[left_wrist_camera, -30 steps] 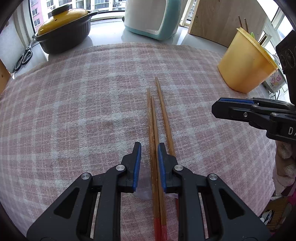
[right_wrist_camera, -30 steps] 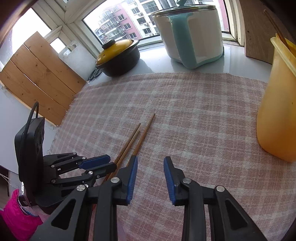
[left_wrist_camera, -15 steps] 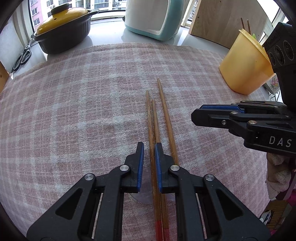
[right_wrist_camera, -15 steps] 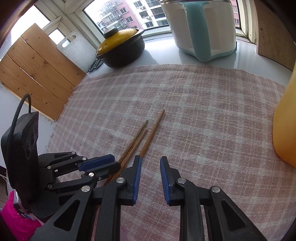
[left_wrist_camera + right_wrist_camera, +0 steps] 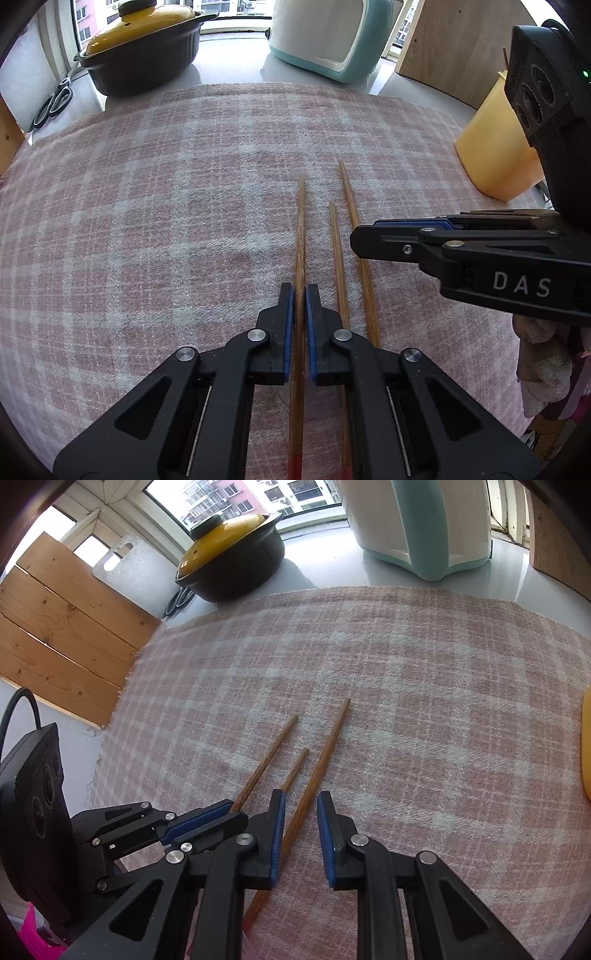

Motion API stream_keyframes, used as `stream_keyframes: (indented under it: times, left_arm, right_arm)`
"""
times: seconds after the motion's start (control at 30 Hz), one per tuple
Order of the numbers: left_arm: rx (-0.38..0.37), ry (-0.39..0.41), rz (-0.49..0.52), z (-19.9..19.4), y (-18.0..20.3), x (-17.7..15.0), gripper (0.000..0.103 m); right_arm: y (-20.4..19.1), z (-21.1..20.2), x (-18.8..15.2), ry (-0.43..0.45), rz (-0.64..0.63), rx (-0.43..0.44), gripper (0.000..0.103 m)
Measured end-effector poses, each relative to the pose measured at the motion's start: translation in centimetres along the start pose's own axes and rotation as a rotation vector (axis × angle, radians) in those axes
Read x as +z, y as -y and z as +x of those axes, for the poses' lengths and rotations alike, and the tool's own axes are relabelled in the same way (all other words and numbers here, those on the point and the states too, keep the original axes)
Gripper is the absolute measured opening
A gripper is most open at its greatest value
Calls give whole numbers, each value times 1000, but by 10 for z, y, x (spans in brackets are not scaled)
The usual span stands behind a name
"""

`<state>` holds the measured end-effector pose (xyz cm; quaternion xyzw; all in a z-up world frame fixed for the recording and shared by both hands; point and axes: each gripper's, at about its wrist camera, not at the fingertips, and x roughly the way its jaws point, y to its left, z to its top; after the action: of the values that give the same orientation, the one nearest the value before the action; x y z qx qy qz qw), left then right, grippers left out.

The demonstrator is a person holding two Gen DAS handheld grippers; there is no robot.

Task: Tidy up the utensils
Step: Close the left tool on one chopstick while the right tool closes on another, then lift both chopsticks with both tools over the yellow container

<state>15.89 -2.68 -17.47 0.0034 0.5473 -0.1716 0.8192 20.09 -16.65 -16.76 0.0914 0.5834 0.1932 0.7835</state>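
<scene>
Three wooden chopsticks lie side by side on a pink plaid cloth (image 5: 147, 229). My left gripper (image 5: 299, 295) is shut on the leftmost chopstick (image 5: 300, 229), which shows in the right wrist view (image 5: 269, 760) too. The middle chopstick (image 5: 338, 266) and the right chopstick (image 5: 356, 236) lie loose. My right gripper (image 5: 300, 812) is open, low over the cloth, with the right chopstick (image 5: 325, 753) between its jaws. It shows in the left wrist view (image 5: 369, 236) from the side. A yellow plastic holder (image 5: 491, 147) stands at the right.
A black pot with a yellow lid (image 5: 144, 40) and a white and teal appliance (image 5: 328, 33) stand on the counter behind the cloth. Scissors (image 5: 51, 103) lie at the far left. A wooden board (image 5: 450, 48) leans at the back right.
My left gripper has closed on the leftmost chopstick and shifted it left, away from the other two. My right gripper has moved left and forward until its jaws straddle the right chopstick.
</scene>
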Motion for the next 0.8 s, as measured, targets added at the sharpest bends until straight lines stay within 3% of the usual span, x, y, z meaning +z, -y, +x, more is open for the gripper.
stream_keyframes:
  times: [0.27,0.33,0.53,0.8]
  left_arm:
    - [-11,8,-37,-3,-13,-2,5]
    - [-9,10,-41,-4,-15,-2,5]
    - [-19,19,-67,-8,-20,-5,4]
    - [-57,52,-108,-17,-20,-7,4]
  right_arm:
    - [-20,14,8,-39,-89,-128,14]
    - [-25,17,11,-49,-127,-165,10]
    - [-27,17,12,-63,-167,-178,8]
    - [-17,-8,4,12,-133,-120,7]
